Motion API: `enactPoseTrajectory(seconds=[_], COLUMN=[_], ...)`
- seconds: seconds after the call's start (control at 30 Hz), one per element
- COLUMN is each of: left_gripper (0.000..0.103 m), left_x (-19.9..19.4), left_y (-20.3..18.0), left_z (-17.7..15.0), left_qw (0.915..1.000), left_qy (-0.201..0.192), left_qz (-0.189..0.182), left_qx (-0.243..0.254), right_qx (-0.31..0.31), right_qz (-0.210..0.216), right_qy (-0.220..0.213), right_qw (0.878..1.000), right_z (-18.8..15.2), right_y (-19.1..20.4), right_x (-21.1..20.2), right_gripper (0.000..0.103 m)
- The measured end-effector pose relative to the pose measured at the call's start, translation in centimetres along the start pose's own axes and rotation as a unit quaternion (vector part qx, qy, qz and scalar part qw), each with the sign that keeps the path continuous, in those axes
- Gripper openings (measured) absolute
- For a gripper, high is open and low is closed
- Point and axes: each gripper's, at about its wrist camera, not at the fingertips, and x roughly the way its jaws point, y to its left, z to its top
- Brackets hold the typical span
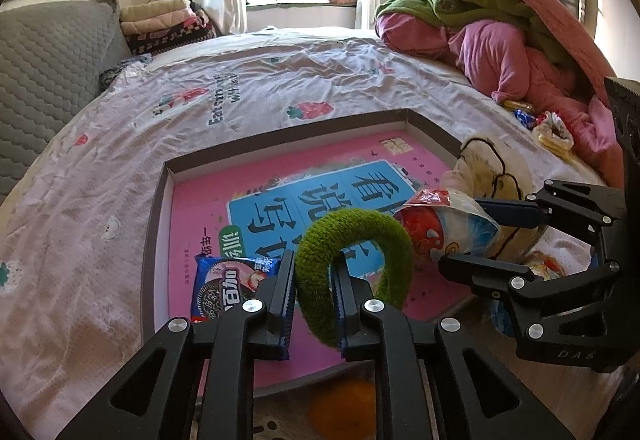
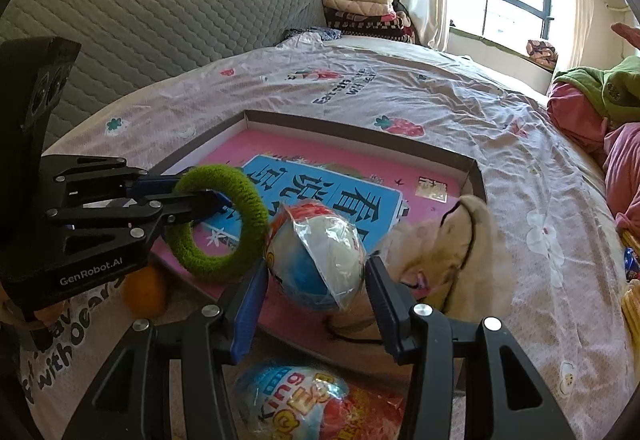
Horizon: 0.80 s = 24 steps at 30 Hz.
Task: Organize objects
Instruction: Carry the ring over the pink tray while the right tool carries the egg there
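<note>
Both loads hang over the tray [image 1: 160, 199], left gripper [image 1: 314, 304] pinching the green ring [image 1: 356, 264], right gripper [image 2: 316, 280] clamping the wrapped egg [image 2: 316, 256]; next, I judge, lower and release

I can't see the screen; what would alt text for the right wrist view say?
The right hand-held gripper holds a plastic-wrapped toy egg over a shallow box with a pink book on a bed. Beside it, the left hand-held gripper pinches a green fuzzy ring.
</note>
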Motion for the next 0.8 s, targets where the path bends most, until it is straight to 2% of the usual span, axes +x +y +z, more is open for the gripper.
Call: enactPoseTrajectory(seconds=[0.37, 0.53, 0.8], left_gripper=[0.028, 0.041, 0.042], left_x=[0.53, 0.60, 0.57], left_y=[-0.30, -0.11, -0.23], left_z=[-0.27, -0.15, -0.16], left_qw=[0.9997, 0.9990, 0.9990], left_qy=[0.022, 0.034, 0.035], left_qz=[-0.009, -0.026, -0.026], left_qx=[0.003, -0.010, -0.008], right_qx=[0.004, 0.010, 0.014], right_qz=[0.003, 0.007, 0.009], right_qy=[0.019, 0.023, 0.025], right_qw=[1.000, 1.000, 1.000], right_z=[-0.05, -0.09, -0.08], right_y=[0.14, 0.06, 0.05], right_x=[0.16, 0.20, 0.15], right_gripper=[0.051, 0.051, 0.051])
